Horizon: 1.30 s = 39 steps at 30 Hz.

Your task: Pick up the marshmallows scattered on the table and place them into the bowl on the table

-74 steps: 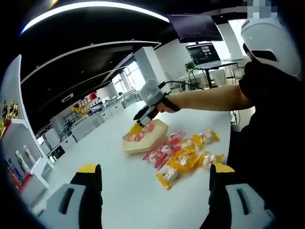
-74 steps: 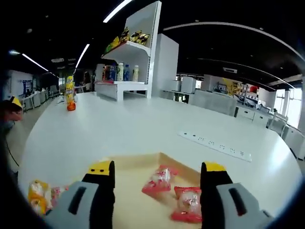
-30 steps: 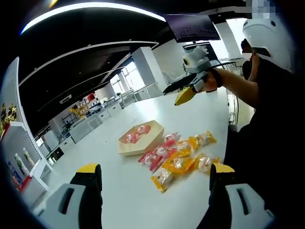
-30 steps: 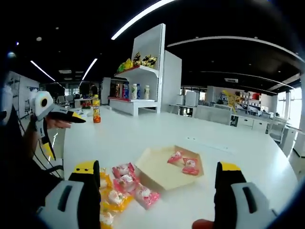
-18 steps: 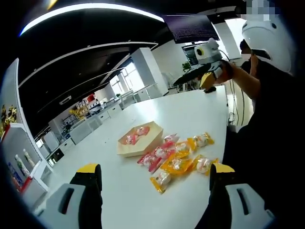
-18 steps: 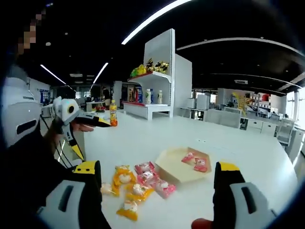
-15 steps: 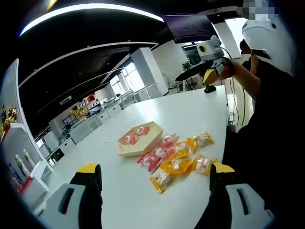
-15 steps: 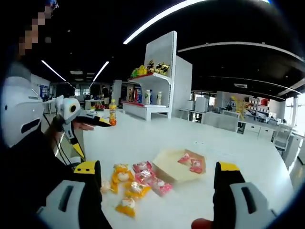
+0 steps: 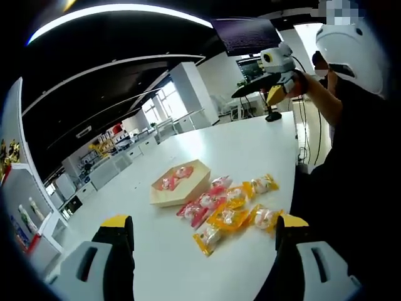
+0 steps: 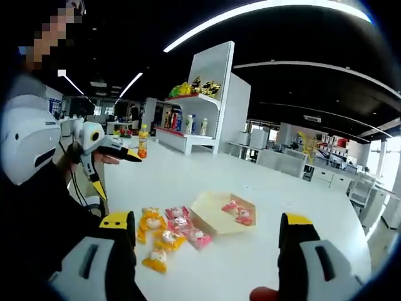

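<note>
**Both grippers raised, marshmallows and bowl on table**

The marshmallow packets (image 9: 229, 210) are seen clustered on the white table (image 9: 250, 141), just beside the wooden bowl (image 9: 178, 185); the cluster's long axis runs alongside the bowl's near edge. Pink packets (image 10: 237, 212) are seen inside the bowl. The left gripper (image 9: 203, 260) is held above the table, jaws wide, nothing held. The right gripper (image 10: 207, 257) is likewise held high, jaws spread wide and empty. A drink bottle (image 10: 143, 142) stands far off.

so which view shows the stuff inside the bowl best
The left gripper view: the bowl is bigger there, its pink packets clearly inside. In the right gripper view the bowl is smaller, its packets tiny.
</note>
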Each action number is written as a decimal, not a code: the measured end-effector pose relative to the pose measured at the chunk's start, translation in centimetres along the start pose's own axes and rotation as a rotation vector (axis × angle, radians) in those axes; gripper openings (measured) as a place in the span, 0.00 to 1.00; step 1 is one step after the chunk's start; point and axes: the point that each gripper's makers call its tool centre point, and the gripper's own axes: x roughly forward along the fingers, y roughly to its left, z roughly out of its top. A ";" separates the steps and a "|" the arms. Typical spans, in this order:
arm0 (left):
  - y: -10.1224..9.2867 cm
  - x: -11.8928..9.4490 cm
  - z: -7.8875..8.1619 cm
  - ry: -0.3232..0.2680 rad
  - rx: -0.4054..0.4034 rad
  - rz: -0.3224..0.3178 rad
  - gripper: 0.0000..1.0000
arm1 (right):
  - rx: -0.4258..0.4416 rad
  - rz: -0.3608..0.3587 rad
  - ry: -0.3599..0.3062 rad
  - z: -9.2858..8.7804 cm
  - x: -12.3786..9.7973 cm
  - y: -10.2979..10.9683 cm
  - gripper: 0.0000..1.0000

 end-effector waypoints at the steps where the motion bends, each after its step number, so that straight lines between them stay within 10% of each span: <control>1: 0.0 0.0 0.0 0.001 0.001 0.000 0.93 | 0.003 0.008 0.000 0.0 0.1 0.2 0.91; 39: 0.6 -0.6 0.1 0.019 0.004 0.030 0.95 | 0.035 0.122 0.028 -1.4 1.5 2.2 0.85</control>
